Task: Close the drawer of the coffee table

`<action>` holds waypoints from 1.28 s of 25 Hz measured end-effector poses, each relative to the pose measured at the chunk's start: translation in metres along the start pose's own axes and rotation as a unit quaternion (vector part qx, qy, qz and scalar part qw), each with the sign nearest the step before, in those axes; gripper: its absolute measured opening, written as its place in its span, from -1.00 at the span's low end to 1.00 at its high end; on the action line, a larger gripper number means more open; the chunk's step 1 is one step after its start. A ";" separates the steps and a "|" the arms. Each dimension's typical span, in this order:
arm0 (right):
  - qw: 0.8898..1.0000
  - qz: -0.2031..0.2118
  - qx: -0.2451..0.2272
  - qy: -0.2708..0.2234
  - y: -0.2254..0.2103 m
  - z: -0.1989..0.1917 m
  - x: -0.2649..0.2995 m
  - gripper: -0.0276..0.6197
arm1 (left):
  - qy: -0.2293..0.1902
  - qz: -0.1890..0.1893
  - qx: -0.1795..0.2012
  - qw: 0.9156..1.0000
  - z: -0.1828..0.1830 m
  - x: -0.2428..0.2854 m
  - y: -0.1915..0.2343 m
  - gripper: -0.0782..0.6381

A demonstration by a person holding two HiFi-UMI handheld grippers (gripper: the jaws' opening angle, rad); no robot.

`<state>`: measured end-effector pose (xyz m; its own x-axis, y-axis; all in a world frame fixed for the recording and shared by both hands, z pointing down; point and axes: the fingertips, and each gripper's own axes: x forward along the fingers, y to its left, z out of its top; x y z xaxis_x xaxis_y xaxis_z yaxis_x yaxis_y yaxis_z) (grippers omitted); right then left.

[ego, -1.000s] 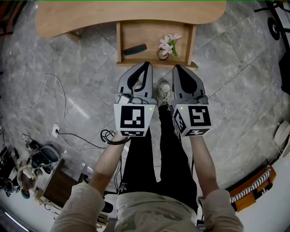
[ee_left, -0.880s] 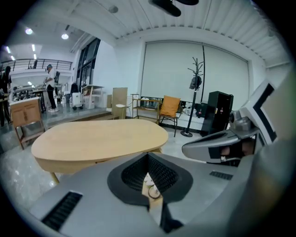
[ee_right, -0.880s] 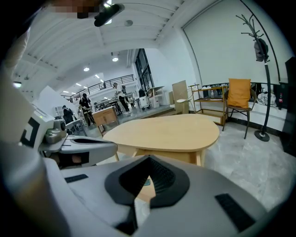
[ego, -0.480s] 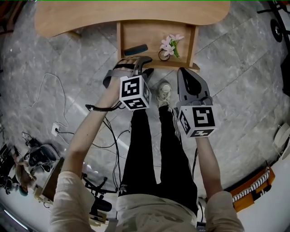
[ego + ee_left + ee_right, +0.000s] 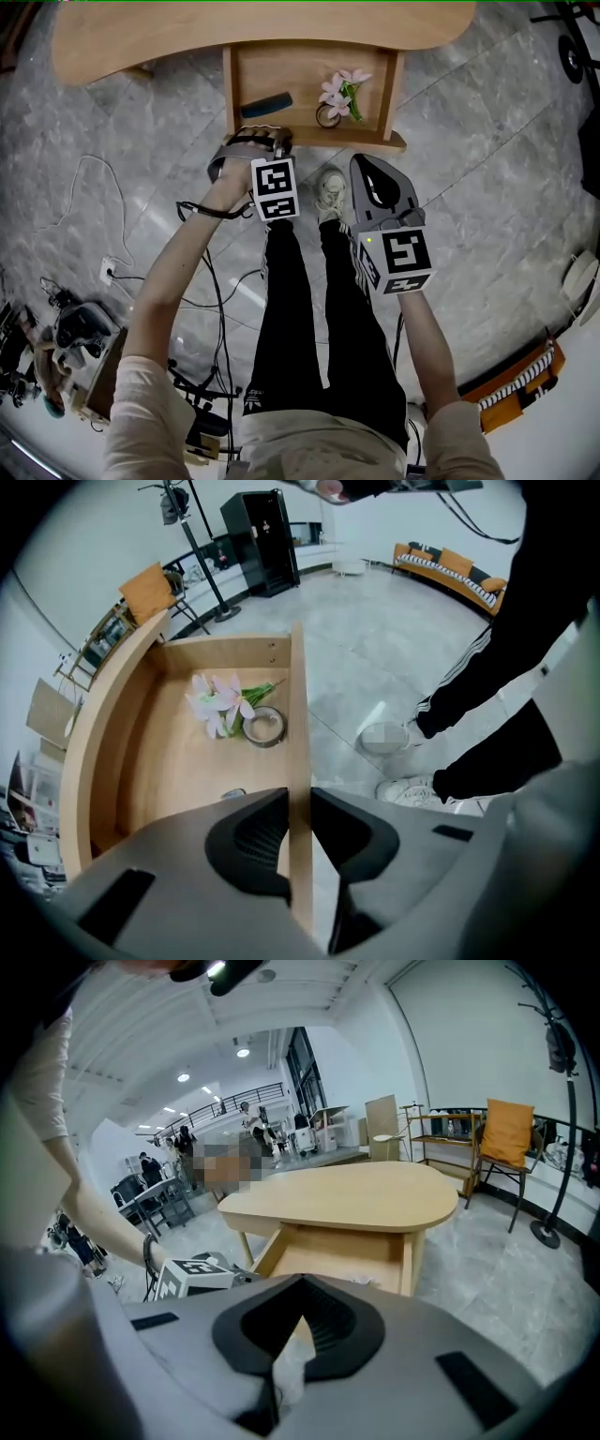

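The wooden coffee table (image 5: 262, 23) has its drawer (image 5: 349, 139) pulled out toward me. Inside lie pink flowers (image 5: 339, 88), a small ring (image 5: 326, 114) and a dark flat object (image 5: 265, 104). My left gripper (image 5: 266, 139) points steeply down over the left end of the drawer's front panel (image 5: 298, 705). Its jaws (image 5: 299, 803) are closing, with the panel between them and both tips touching it. My right gripper (image 5: 364, 167) hovers shut just in front of the drawer, right of centre, holding nothing. Seen from the right gripper (image 5: 302, 1286), the table (image 5: 347, 1194) lies ahead.
My legs and white shoes (image 5: 330, 192) stand directly before the drawer. Cables (image 5: 216, 281) and a power strip (image 5: 106, 272) lie on the marble floor at the left. An orange sofa (image 5: 520, 384) is at the right, and a chair (image 5: 506, 1138) stands beyond the table.
My left gripper has rolled, dropped from beside the right gripper and come down over the drawer's front panel. The right gripper sank slightly and stays shut.
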<state>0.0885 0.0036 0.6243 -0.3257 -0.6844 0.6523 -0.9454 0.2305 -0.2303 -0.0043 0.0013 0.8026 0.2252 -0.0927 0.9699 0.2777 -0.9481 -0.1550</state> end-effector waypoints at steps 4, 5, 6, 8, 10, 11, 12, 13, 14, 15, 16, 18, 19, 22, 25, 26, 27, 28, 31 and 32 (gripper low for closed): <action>1.000 0.009 0.002 0.001 0.000 0.002 0.005 -0.90 | 0.004 0.021 0.005 1.000 -0.002 0.001 0.002 -0.56; 1.000 0.010 0.003 0.002 -0.001 0.002 0.006 -0.90 | 0.005 0.020 0.005 1.000 -0.001 0.001 0.002 -0.56; 1.000 0.011 0.005 0.003 -0.002 0.002 0.007 -0.90 | 0.006 0.018 0.005 1.000 -0.001 0.002 0.002 -0.56; 1.000 0.013 0.009 0.005 -0.003 0.002 0.009 -0.90 | 0.004 0.015 0.009 1.000 0.000 0.002 0.001 -0.56; 1.000 0.015 0.010 0.008 -0.004 0.001 0.010 -0.90 | 0.003 0.014 0.013 1.000 -0.001 0.003 0.002 -0.57; 1.000 0.015 0.011 0.010 -0.004 0.001 0.009 -0.90 | 0.005 0.013 0.013 1.000 -0.001 0.002 0.002 -0.56; 1.000 0.016 0.011 0.012 -0.004 0.001 0.008 -0.90 | 0.008 0.013 0.011 1.000 -0.001 0.001 0.002 -0.56; 1.000 0.017 0.012 0.014 -0.004 0.000 0.006 -0.90 | 0.011 0.014 0.008 1.000 0.000 -0.001 0.002 -0.57; 1.000 0.018 0.012 0.016 -0.005 0.000 0.005 -0.90 | 0.013 0.017 0.004 1.000 0.000 -0.005 0.003 -0.57; 1.000 0.020 0.010 0.018 -0.005 0.000 0.003 -0.90 | 0.014 0.021 0.000 1.000 0.000 -0.011 0.005 -0.57; 1.000 0.021 0.005 0.020 -0.004 -0.001 0.002 -0.90 | 0.013 0.025 -0.007 1.000 0.001 -0.018 0.008 -0.57; 0.999 0.024 -0.015 0.026 -0.003 -0.003 0.000 -0.90 | 0.010 0.029 -0.023 0.999 0.003 -0.031 0.014 -0.56; 0.999 0.026 -0.026 0.029 -0.001 -0.004 -0.001 -0.90 | 0.009 0.030 -0.029 0.999 0.005 -0.037 0.016 -0.56; 0.998 0.027 -0.046 0.031 0.004 0.000 -0.002 -0.90 | 0.015 0.034 -0.036 0.999 0.005 -0.047 0.021 -0.56; 0.998 0.027 -0.044 0.026 0.004 0.008 -0.002 -0.90 | 0.023 0.040 -0.051 0.998 0.003 -0.052 0.032 -0.56; 0.998 0.027 -0.042 0.024 0.003 0.011 -0.001 -0.90 | 0.024 0.044 -0.053 0.997 0.003 -0.052 0.038 -0.56; 0.999 0.027 -0.040 0.023 0.002 0.013 0.000 -0.90 | 0.026 0.049 -0.053 0.997 0.004 -0.052 0.044 -0.56; 0.999 0.027 -0.040 0.022 0.001 0.014 0.001 -0.90 | 0.027 0.055 -0.054 0.997 0.005 -0.051 0.052 -0.56; 0.999 0.028 -0.039 0.020 -0.001 0.017 0.004 -0.90 | 0.030 0.075 -0.061 0.995 0.004 -0.046 0.076 -0.56; 0.999 0.027 -0.039 0.018 -0.003 0.017 0.006 -0.90 | 0.031 0.082 -0.062 0.994 0.004 -0.044 0.085 -0.56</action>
<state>0.0894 -0.0129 0.6164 -0.3750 -0.6440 0.6668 -0.9237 0.3207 -0.2098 0.0133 -0.0743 0.7460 0.1977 -0.2633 0.9442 0.1236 -0.9489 -0.2905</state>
